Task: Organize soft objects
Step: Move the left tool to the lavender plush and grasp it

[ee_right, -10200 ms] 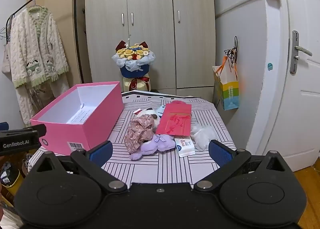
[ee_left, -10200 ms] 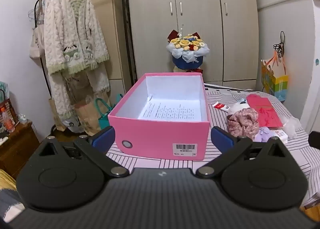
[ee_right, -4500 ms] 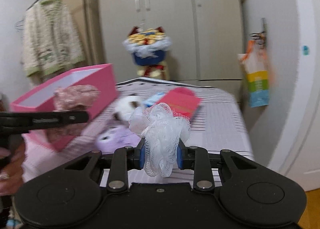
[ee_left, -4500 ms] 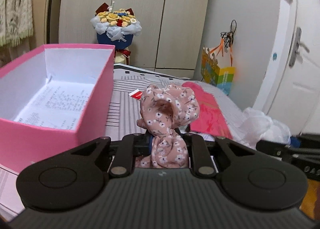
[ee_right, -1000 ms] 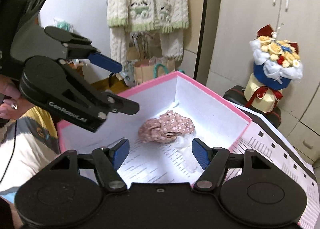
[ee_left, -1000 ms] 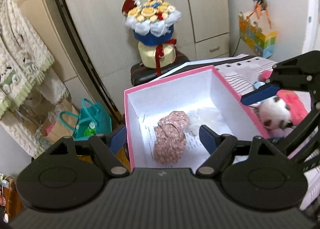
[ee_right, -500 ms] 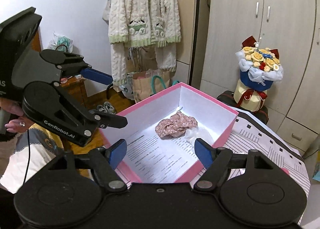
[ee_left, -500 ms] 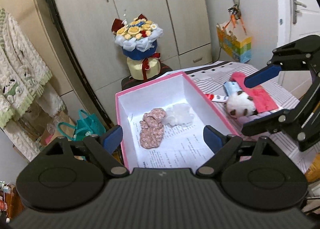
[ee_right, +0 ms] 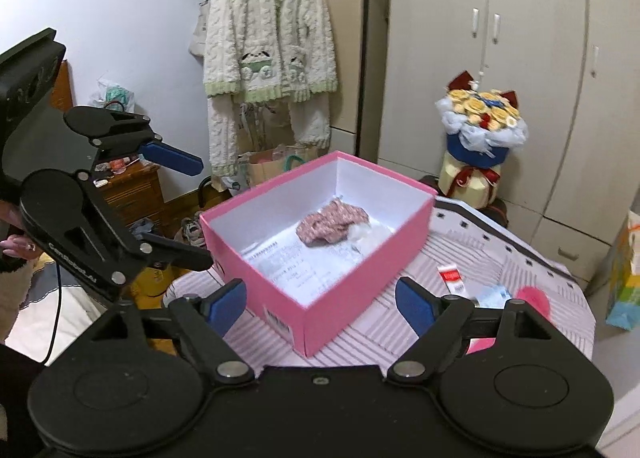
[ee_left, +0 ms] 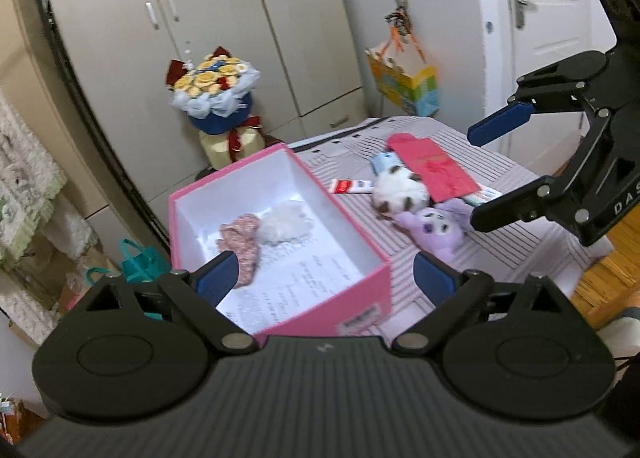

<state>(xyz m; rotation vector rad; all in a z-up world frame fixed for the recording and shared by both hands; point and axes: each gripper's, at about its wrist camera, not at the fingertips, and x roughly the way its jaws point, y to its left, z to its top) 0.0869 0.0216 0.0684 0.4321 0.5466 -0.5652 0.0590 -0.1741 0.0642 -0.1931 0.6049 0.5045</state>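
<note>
**Two soft things boxed, two plush toys left**

On the striped counter point(ee_left: 516, 178) I see the pink box point(ee_left: 362, 286), the largest thing, with its long axis running from the near corner toward the wardrobe. Both of my tools are above it with nothing between the fingers: the left hand-held gripper point(ee_left: 325, 276) and the right hand-held gripper point(ee_right: 320, 300) have just been opening and their jaws stand wide apart. Inside the box, at the far end, the floral scrunchie point(ee_left: 242, 236) lies touching the white mesh puff point(ee_left: 285, 225); the scrunchie points along the box. Outside, just beside the box, the white plush point(ee_left: 396, 192) and the purple plush point(ee_left: 438, 226) wait; I judge the task about half done.
</note>
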